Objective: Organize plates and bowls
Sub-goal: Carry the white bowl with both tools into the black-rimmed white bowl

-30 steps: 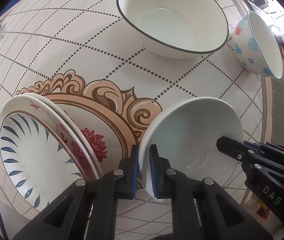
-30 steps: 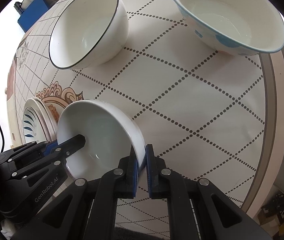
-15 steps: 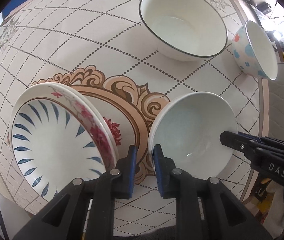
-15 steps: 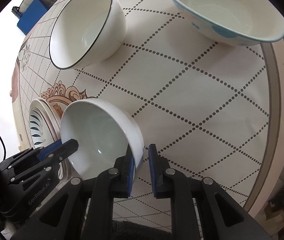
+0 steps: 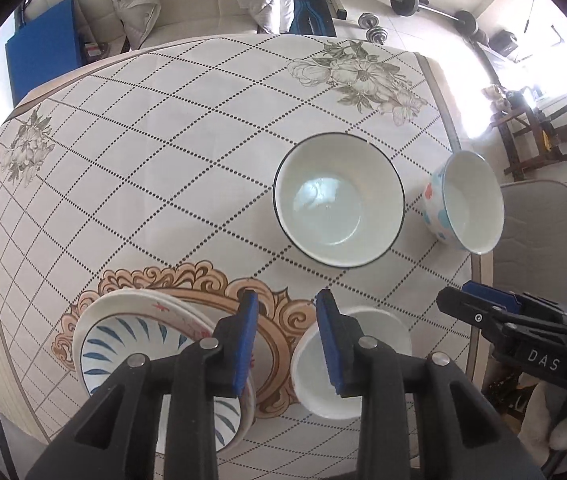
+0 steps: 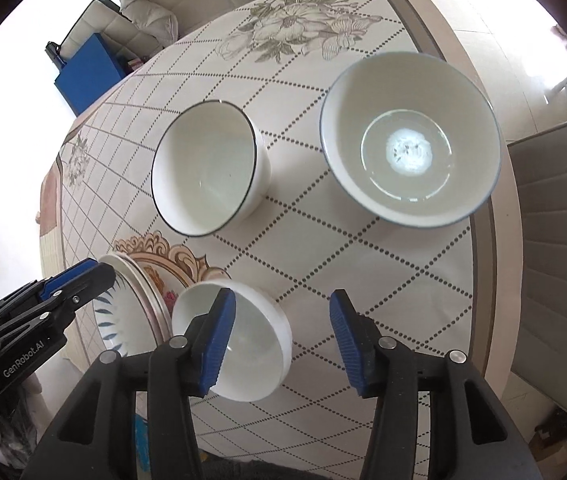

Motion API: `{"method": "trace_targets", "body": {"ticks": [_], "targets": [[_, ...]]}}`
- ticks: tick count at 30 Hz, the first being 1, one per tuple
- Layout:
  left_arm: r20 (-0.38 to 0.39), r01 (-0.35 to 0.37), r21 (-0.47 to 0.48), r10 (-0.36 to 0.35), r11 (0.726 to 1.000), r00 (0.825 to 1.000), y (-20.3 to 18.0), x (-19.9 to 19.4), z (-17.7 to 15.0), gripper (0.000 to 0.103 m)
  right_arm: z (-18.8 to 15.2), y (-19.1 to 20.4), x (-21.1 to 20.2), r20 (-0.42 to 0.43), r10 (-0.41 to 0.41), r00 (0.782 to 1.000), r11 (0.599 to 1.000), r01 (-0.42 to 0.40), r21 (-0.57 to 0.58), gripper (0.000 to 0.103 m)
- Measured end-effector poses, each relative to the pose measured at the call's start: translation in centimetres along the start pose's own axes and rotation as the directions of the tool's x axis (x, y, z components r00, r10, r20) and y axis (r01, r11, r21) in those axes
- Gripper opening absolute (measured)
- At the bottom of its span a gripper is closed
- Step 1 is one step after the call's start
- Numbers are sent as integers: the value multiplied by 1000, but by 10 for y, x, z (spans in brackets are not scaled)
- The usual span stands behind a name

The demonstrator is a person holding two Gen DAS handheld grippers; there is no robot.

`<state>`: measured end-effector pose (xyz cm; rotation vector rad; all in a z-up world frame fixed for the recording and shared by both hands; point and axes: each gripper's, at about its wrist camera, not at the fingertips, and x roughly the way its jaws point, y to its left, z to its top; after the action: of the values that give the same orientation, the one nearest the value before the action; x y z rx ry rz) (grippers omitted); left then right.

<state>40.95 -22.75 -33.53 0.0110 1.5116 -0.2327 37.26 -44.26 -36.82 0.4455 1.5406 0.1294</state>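
A small plain white bowl stands on the table near its front edge. My left gripper is open and raised above its left rim. My right gripper is open and raised above its right side. A stack of plates, the top one white with blue strokes, lies left of the bowl. A black-rimmed white bowl stands farther back. A bowl with blue and red spots stands at the right edge.
The round table has a checked cloth with flower prints. A grey chair stands close at the right. A sofa with a blue box lies beyond the table, and barbells lie on the floor.
Both grippers have let go of the small white bowl's rim, opened wide and pulled up and back. The bowl now rests level on the table.
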Motion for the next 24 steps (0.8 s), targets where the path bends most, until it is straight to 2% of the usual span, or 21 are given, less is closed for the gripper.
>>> {"method": "trace_targets", "body": {"ticks": [3,5,9,16,21,24], "targets": [[-40,44,-29,-45,999,998,2,15,24,28,19,5,-2,11,40,999,999,-41,29,52],[-63,55,-44,-58,998,996,3,24,39,28,32,7,2,4,81,997,995,-81,53,52],[-101,58,-65,-64,996,993,6,43,62,28,54,14,16,-16,106,994,991,-105,81,52],[-152,63,-64,-73,996,986,7,71,83,28,84,23,41,-48,50,998,998,-48,45,51],[-158,64,-45,-71,997,985,5,83,85,27,97,27,58,-84,23,996,999,-21,32,46],[-157,63,-37,-68,997,985,4,87,84,21,101,29,67,-92,-12,996,1000,13,14,43]]}}
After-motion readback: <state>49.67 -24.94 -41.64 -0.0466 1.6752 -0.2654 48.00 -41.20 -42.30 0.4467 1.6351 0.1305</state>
